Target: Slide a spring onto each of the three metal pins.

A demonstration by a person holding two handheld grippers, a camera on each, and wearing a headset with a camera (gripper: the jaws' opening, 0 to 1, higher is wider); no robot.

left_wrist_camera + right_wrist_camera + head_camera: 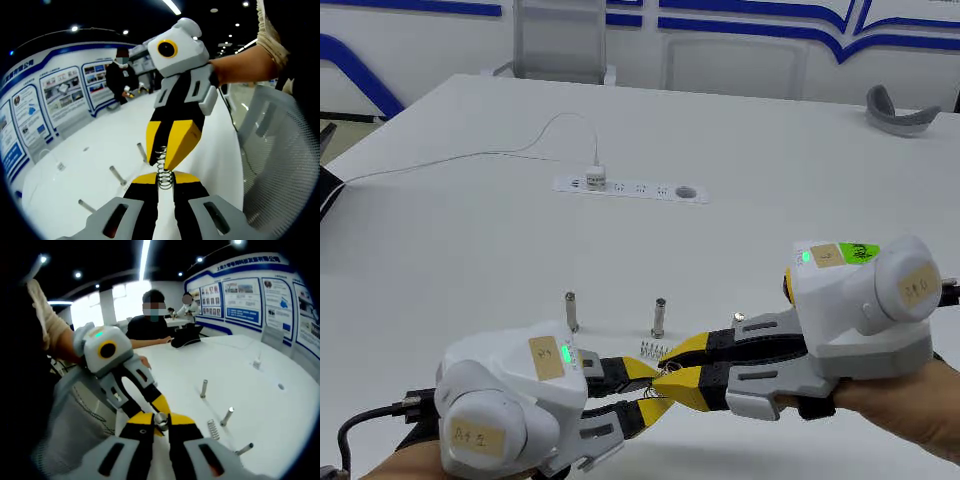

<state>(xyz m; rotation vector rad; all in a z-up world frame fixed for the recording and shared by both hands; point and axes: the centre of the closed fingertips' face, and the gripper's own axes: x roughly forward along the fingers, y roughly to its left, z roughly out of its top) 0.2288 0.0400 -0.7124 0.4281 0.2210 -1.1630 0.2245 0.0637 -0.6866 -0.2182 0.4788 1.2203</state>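
Three bare metal pins stand on the white table (470, 230): left pin (571, 311), middle pin (659, 318), and a third pin (739, 318) showing just above the right gripper's jaw. They also line up as pins (117, 175) in the left gripper view and as pins (227, 416) in the right gripper view. A loose spring (653, 349) (213, 429) lies by the middle pin. In front of the pins, my left gripper (665, 388) (165, 181) and right gripper (667, 372) (160, 421) meet tip to tip. Both are shut on one held spring (163, 165) that bridges the two pairs of jaws.
A white power strip (630, 186) with a plug and cable lies mid-table. A grey curved object (900, 112) rests at the far right edge. Chairs (560, 40) stand behind the table. People (150, 325) sit at the table's far side. A mesh chair (285, 165) is beside me.
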